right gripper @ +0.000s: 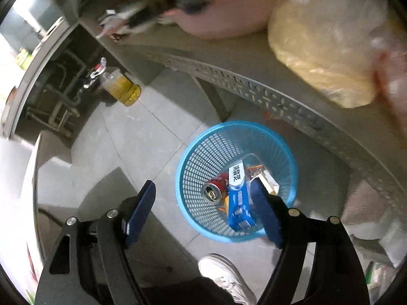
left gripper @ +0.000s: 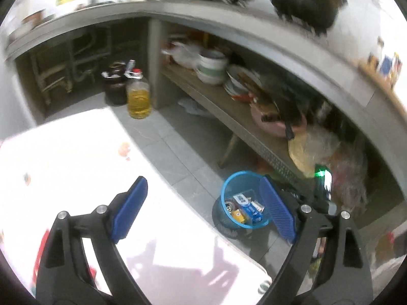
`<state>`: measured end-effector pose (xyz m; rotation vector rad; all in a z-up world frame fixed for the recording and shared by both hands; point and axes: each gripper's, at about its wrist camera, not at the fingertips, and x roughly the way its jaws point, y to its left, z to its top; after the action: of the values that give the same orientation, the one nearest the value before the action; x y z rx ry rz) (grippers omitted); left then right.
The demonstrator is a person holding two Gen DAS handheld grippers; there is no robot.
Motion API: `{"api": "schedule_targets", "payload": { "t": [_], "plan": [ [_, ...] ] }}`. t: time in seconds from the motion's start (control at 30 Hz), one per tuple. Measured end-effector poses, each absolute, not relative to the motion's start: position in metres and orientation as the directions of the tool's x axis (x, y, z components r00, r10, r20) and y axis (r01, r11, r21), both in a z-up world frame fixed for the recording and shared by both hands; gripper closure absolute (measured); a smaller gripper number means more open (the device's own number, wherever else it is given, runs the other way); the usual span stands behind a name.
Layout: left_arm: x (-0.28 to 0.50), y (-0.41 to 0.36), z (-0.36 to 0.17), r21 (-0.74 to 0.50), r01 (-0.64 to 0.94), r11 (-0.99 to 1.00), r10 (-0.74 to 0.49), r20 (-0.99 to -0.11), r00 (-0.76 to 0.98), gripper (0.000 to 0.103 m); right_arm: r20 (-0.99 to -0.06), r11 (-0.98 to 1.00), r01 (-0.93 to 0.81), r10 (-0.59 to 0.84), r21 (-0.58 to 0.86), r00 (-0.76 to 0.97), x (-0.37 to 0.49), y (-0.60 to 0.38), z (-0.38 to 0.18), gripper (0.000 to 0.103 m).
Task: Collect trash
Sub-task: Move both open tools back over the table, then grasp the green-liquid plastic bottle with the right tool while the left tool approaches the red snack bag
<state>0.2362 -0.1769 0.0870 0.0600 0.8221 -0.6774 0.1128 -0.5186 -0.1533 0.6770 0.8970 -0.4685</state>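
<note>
We count one blue basket [right gripper: 236,137], one red can [right gripper: 216,186] inside, right gripper [right gripper: 203,211] above it, left gripper [left gripper: 203,208] over white bench [left gripper: 76,152], both jaws released, empty.

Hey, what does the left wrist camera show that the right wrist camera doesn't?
Only the left wrist view shows the white table, the stacked bowls on the shelf, the dark jar and the other gripper's green light.

Only the right wrist view shows a white shoe and the red can clearly.

Both show the blue basket holding trash, the oil bottle, the pink basin and open, empty jaws.
</note>
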Motion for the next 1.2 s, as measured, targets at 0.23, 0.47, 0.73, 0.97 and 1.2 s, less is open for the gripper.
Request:
{"api": "schedule_targets", "payload": {
  "t": [0.23, 0.47, 0.73, 0.97, 1.2],
  "plan": [
    [0.19, -0.061, 0.1, -0.152, 0.401, 0.903, -0.403, -0.623, 0.671, 0.016, -0.78, 0.816, 0.487, -0.074, 0.311, 0.622, 0.087, -0.448, -0.09, 0.022],
    [0.155, 0.053, 0.084, -0.13, 0.165, 0.978, -0.21, -0.633, 0.745, 0.016, -0.717, 0.876, 0.205, 0.2, 0.436, 0.668, 0.103, -0.359, -0.038, 0.02],
    [0.134, 0.111, 0.037, -0.138, 0.069, 0.988, -0.144, -0.663, 0.734, 0.016, -0.704, 0.806, -0.146, 0.576, 0.573, 0.415, 0.148, -0.196, -0.03, 0.018],
    [0.163, 0.132, -0.014, -0.008, 0.016, 1.0, -0.017, -0.732, 0.681, 0.025, -0.795, 0.842, -0.202, 0.539, 0.5, 0.278, 0.173, -0.115, -0.047, 0.018],
    [0.176, 0.19, -0.055, -0.216, -0.167, 0.962, -0.086, -0.822, 0.563, 0.039, -0.858, 0.89, -0.226, 0.447, 0.397, 0.252, 0.181, -0.088, -0.052, 0.018]
  ]
}}
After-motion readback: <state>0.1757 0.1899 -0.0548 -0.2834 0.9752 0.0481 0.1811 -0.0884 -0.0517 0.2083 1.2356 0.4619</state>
